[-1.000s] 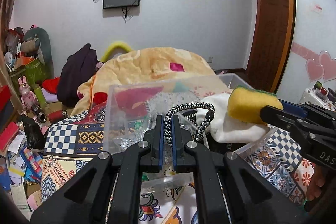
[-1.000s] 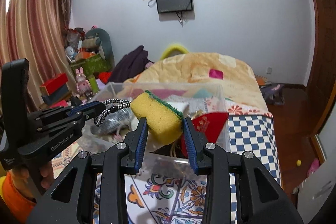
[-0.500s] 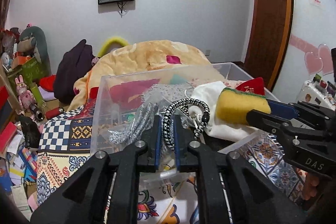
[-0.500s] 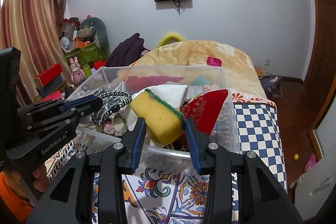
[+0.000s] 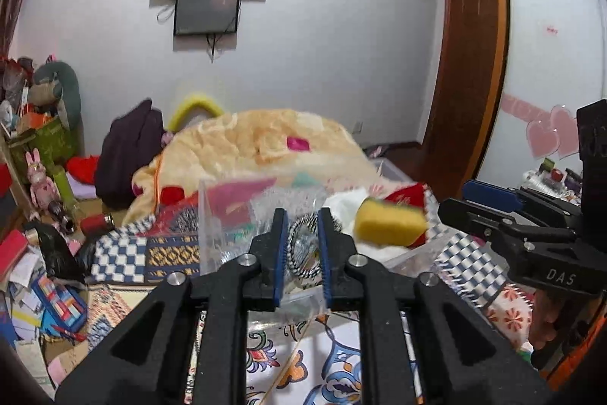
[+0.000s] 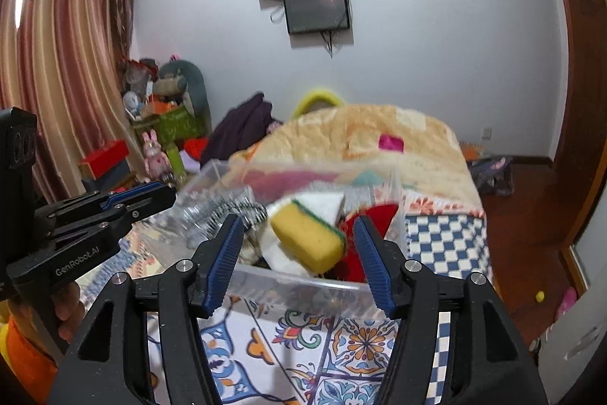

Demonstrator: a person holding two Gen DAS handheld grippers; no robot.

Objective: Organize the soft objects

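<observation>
Both tongs have just been opening and have let go: the yellow sponge [image 6: 309, 238] that was squeezed in the right gripper [image 6: 299, 262] now sits loose in the clear box [image 6: 303, 285] on the white cloth [image 6: 322, 204], and the black-and-white cord [image 5: 301, 245] has left the left gripper [image 5: 302, 253], whose jaws stand a little apart around nothing. These two soft things look put away, and I cannot tell if more wait on the patterned table cover [image 6: 341, 348]. The near box rim is just ahead of both grippers, with open room above to lift away.
</observation>
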